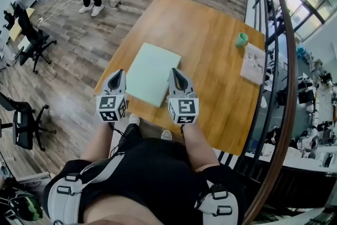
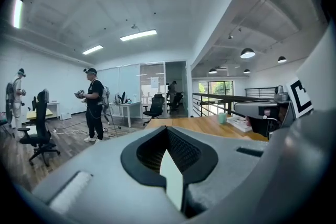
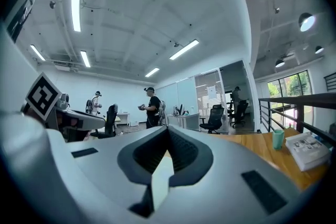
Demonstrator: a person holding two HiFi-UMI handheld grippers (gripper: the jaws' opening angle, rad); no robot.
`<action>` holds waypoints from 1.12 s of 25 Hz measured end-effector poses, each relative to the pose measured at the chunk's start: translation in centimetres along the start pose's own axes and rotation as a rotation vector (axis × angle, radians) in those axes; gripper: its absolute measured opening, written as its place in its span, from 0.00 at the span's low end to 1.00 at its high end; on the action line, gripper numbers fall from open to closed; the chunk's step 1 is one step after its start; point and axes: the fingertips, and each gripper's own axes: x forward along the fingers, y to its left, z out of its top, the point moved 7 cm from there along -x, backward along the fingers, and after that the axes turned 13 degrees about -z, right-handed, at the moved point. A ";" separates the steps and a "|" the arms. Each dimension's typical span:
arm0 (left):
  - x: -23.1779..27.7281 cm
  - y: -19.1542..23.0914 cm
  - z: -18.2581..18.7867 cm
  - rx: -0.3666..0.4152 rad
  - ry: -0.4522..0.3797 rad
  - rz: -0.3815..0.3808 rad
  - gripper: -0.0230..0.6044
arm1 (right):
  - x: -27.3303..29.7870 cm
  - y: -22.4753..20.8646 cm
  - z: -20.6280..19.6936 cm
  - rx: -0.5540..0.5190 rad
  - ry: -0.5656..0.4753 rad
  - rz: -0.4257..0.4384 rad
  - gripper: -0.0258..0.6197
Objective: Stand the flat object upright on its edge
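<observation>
Lying flat on the table [image 1: 210,45], toward its near edge: one pale green board [image 1: 151,74], both tongs level with its near half. Left gripper [image 1: 118,75] over the table's near-left corner and right gripper [image 1: 175,72] over the table's near edge, each with jaws closed tip to tip and clamping nothing, a pale sliver showing through the hollow behind the tips. Green cup [image 1: 241,39] at the table's far-right corner, booklet [image 1: 254,63] just nearer along the table's right edge.
</observation>
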 end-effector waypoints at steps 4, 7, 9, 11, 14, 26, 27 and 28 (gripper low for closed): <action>3.8 2.8 0.6 0.021 0.025 -0.079 0.04 | 2.6 -0.6 -0.6 0.005 0.021 -0.096 0.04; 6.3 5.1 0.9 0.022 0.050 -0.136 0.04 | 4.0 -0.7 -1.4 0.011 0.068 -0.200 0.04; 7.4 6.6 0.7 0.015 0.072 -0.166 0.04 | 4.4 -0.4 -2.2 0.020 0.101 -0.243 0.04; 8.6 7.7 0.5 -0.009 0.091 -0.210 0.04 | 4.6 -0.5 -2.9 0.029 0.133 -0.290 0.04; 10.3 9.0 0.0 -0.033 0.107 -0.270 0.04 | 5.1 -0.7 -3.6 0.046 0.175 -0.354 0.04; 16.0 11.9 -7.1 -0.205 0.360 -0.495 0.13 | 7.3 -0.4 -9.8 0.186 0.400 -0.396 0.16; 16.2 11.9 -7.7 -0.211 0.381 -0.511 0.19 | 7.3 -0.5 -10.5 0.213 0.420 -0.394 0.17; 16.5 11.9 -8.3 -0.217 0.403 -0.526 0.25 | 7.3 -0.5 -11.1 0.234 0.441 -0.396 0.18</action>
